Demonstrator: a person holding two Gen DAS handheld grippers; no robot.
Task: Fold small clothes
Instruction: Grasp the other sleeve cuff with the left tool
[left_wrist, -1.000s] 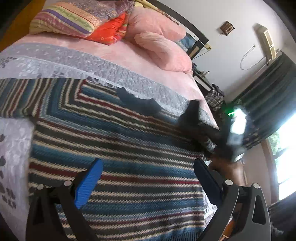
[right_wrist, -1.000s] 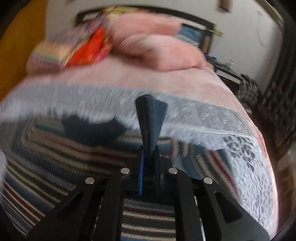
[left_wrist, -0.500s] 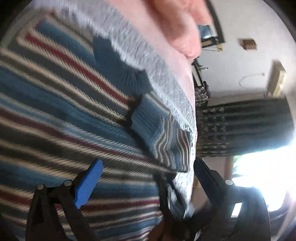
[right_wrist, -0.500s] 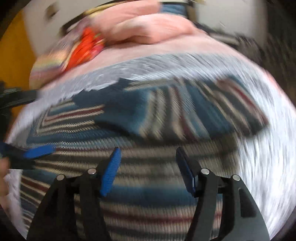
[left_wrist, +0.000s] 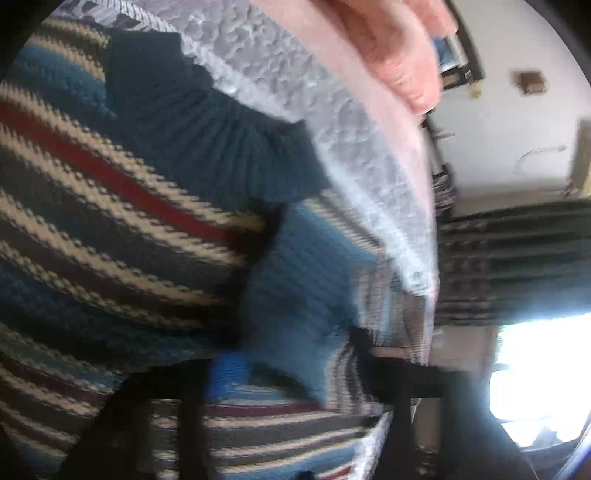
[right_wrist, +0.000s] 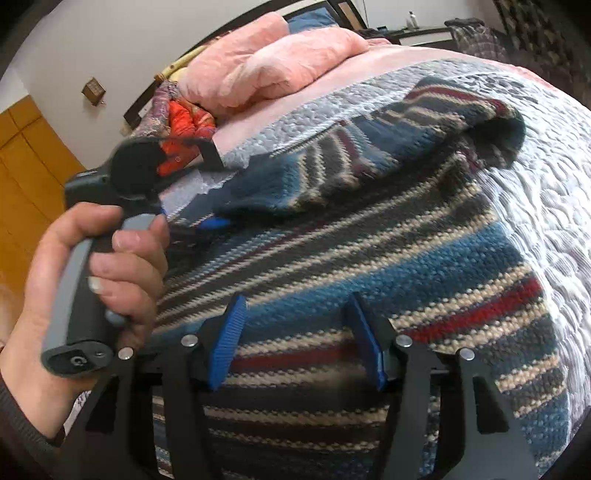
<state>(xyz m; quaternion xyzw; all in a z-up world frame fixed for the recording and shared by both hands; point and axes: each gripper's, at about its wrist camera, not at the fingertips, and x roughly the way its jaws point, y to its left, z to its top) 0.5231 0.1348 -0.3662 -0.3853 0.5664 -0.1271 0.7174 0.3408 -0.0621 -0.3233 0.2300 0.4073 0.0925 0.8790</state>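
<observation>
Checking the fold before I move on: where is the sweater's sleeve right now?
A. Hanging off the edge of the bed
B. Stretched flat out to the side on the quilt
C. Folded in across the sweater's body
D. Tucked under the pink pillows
C: in the right wrist view the sleeve lies doubled over onto the striped sweater, its dark cuff resting on the body, while the right gripper is open above the knit.

Daylit, blown-out window (left_wrist: 535, 369) — left view motion-blurred

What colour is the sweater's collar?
Dark teal ribbed knit collar, clearest in the left wrist view.
</observation>
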